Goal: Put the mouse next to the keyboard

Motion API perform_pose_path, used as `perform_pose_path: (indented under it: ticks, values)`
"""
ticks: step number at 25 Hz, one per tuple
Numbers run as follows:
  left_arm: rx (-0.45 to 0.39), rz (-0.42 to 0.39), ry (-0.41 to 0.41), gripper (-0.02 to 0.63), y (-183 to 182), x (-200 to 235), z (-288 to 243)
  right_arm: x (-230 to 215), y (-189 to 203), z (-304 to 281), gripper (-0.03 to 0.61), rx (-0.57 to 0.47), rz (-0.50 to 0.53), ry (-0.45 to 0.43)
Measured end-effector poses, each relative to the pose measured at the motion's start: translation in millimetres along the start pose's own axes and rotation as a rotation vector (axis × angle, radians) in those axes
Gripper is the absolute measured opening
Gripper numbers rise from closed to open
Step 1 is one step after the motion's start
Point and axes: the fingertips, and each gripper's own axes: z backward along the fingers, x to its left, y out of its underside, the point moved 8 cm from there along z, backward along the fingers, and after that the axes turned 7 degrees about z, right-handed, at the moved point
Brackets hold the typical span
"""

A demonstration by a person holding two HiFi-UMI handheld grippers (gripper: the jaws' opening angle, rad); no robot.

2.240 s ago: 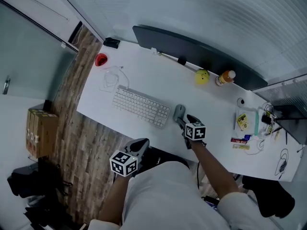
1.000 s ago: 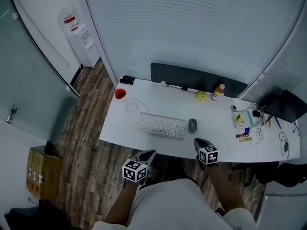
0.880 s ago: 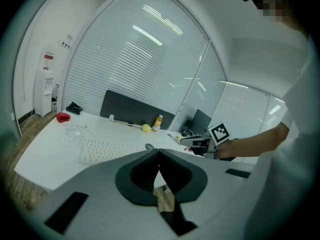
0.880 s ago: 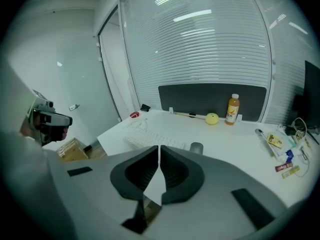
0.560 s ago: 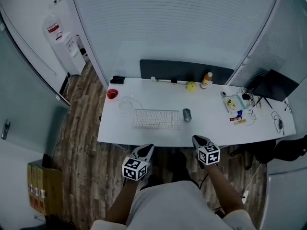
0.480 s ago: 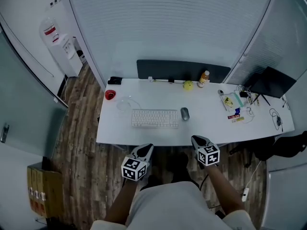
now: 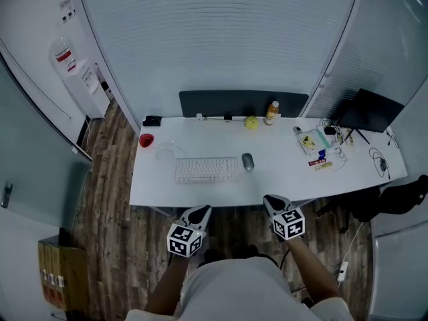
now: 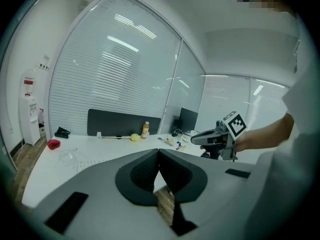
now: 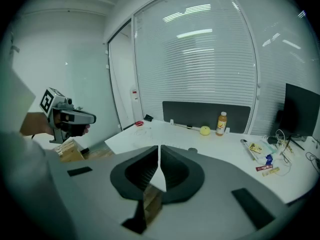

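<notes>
Left tongs [image 7: 199, 212] pressed together, empty, short of the white bench [image 7: 154, 186]. Small grey oval mouse [image 7: 248, 161] lay just right of the flat white keyboard [image 7: 207, 169], long axis front-to-back; right tongs [image 7: 273, 201], likewise closed and empty, stood nearer it.

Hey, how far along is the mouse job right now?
Looks done: the mouse lies just right of the keyboard on the desk. In hand: nothing, the left gripper and right gripper are shut and empty, short of the desk. Left: nothing visible.
</notes>
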Motion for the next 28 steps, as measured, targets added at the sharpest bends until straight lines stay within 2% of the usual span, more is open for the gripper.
perform_pose_path:
  ticks: [13, 28]
  values:
    - [-0.048, 0.047, -0.07, 0.017, -2, -43, -13, -48, 1, 34, 0.038, -0.09, 0.006, -0.047]
    - [-0.065, 0.052, -0.089, 0.017, -3, -55, -17, -59, 4, 42, 0.037, -0.122, 0.005, -0.068]
